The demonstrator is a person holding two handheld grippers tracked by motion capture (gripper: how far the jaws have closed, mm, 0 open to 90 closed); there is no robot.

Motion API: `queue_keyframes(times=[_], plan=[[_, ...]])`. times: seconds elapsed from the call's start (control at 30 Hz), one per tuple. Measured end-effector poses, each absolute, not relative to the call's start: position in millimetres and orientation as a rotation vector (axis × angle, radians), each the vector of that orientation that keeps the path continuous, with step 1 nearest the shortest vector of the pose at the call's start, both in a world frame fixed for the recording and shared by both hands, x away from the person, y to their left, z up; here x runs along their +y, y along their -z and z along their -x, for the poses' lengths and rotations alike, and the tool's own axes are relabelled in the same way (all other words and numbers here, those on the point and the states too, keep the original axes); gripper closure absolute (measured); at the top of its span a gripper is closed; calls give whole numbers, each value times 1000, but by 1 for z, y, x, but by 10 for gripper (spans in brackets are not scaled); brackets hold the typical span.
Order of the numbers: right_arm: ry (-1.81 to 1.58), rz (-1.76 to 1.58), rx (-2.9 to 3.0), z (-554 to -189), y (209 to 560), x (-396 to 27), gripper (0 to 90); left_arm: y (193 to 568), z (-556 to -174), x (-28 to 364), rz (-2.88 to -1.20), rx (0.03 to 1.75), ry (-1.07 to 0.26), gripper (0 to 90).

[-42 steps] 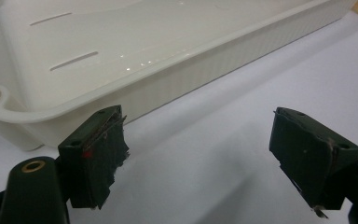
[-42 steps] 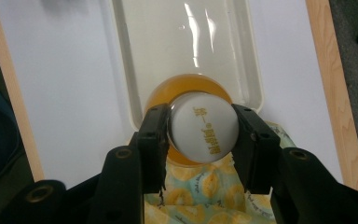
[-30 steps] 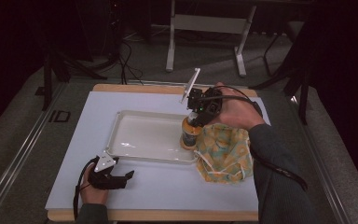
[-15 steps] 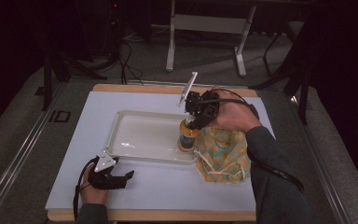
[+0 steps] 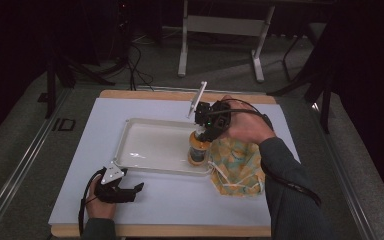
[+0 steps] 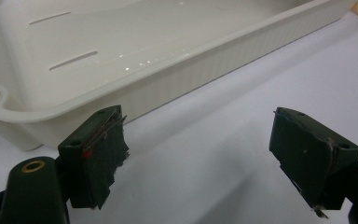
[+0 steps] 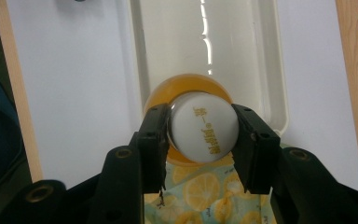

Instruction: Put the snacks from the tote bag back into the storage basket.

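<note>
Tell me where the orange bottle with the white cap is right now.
In the high view the orange bottle stands upright at the white tray's right end, its cap clamped by the right hand-held gripper, with the lemon-print cloth just to its right.

Most of the white tray (image 5: 150,145) floor lies bare across the centre of the high view, blocked only at its lower right corner, where an orange bottle (image 5: 198,150) stands upright, clamped at its white cap by the right gripper (image 5: 206,131). A lemon-print cloth (image 5: 237,162) covers the mat just right of that corner. The mat's lower middle is open between the cloth and the left gripper (image 5: 130,192), whose jaws stand apart just below the tray's near wall.
</note>
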State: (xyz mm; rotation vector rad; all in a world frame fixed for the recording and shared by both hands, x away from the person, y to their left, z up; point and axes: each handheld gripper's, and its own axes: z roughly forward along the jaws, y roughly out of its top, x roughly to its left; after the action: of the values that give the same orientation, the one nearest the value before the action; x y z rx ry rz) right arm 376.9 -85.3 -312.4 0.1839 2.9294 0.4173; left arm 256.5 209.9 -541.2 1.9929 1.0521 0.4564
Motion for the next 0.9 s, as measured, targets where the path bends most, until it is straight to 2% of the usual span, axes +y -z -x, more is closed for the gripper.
queue_keyframes(times=[0.9], plan=[[-394, -159, 2941, -376, 329, -83, 590, 541, -257, 210, -1992, 1051, -456, 186]])
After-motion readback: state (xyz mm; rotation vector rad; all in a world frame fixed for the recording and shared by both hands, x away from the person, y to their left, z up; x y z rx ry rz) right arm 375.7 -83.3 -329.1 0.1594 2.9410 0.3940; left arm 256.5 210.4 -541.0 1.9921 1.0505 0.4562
